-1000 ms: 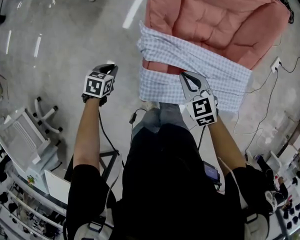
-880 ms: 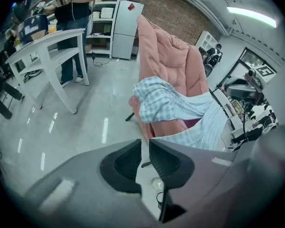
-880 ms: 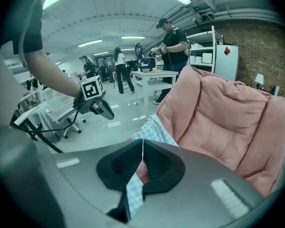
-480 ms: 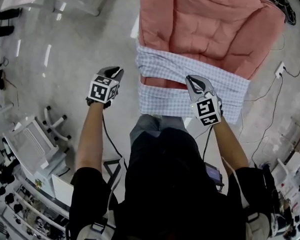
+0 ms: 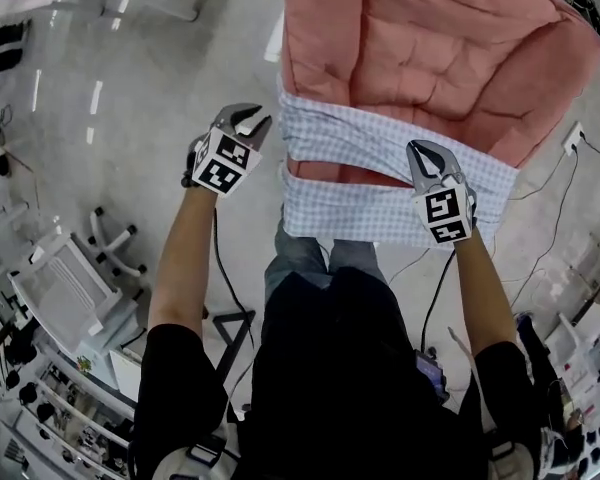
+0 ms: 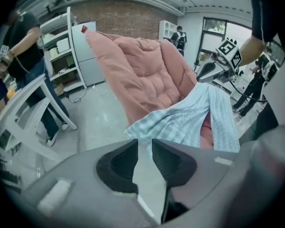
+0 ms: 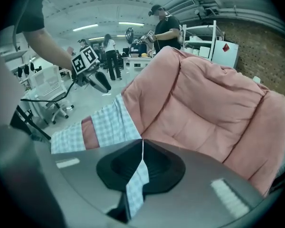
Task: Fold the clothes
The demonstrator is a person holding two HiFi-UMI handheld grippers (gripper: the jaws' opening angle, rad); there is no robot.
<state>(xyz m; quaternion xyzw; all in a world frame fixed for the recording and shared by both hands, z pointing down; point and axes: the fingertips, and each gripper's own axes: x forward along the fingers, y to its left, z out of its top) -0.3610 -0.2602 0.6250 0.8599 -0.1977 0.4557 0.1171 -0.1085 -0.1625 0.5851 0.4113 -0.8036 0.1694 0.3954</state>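
One checked garment [image 5: 370,213] is pinched by right claw [image 5: 427,153].

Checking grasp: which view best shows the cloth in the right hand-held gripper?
Right gripper view: right hand-held gripper shut on the cloth edge. Head view shows cloth across the quilt, pinch unclear; left gripper view, only from afar.

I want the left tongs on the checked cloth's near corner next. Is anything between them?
Nothing visible does. The left tongs, which have just been opening and are empty, hang beside the cloth at its left edge; only floor shows in the gap. The right tongs are shut on the cloth.
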